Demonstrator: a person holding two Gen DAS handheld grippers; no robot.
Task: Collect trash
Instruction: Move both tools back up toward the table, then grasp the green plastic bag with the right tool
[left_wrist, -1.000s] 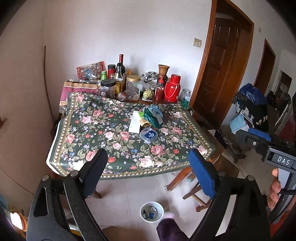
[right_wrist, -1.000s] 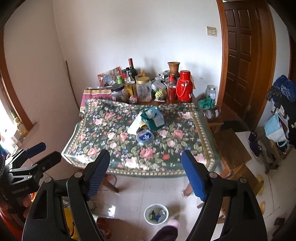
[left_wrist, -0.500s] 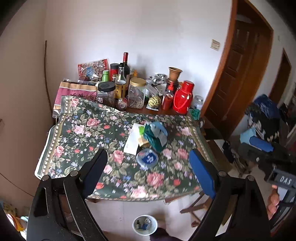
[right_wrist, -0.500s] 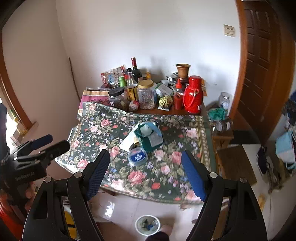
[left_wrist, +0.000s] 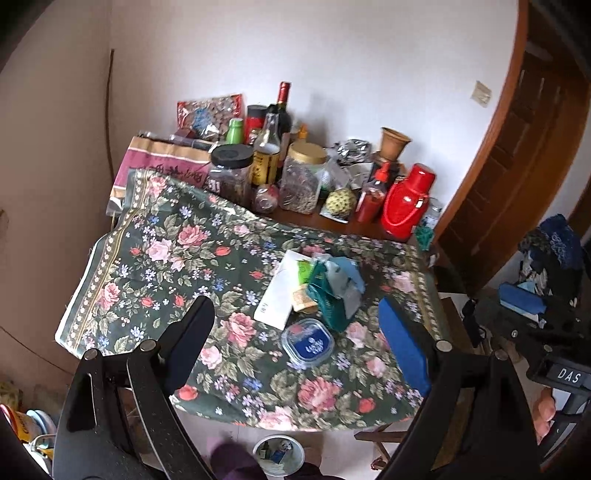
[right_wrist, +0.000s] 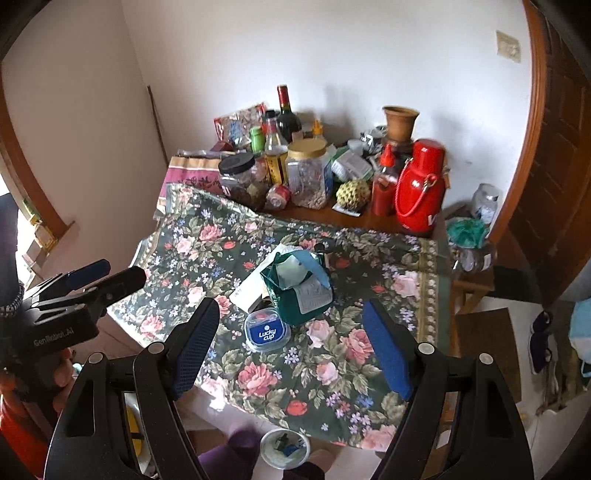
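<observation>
Over the floral tabletop (left_wrist: 155, 266), both claws hovering, nothing grabbed yet. Left claw (left_wrist: 295, 343) spread wide and empty, right claw (right_wrist: 290, 347) same deal, wide and empty. Trash bunched mid-cloth: blue-lidded Lucky cup tub (right_wrist: 266, 331) nearest the front edge, green paper bag (right_wrist: 297, 291) stuffed with crumpled wrappers just behind it and touching or nearly so, white flat box (left_wrist: 279, 295) tucked against the bag's left side. Small white bin (right_wrist: 284, 447) down on the floor below the front edge, already some bits in it.

Best bet by the look of it: go for the tub first since it's closest and sits clear of the pile. Come down straight, pads on opposite sides of the rim, squeeze gently because thin plastic like that probably flexes or pops out. Worth keeping clear of the bag while closing, looks floppy and likely to tip. Jars and bottles at the back well apart, no worry there.
</observation>
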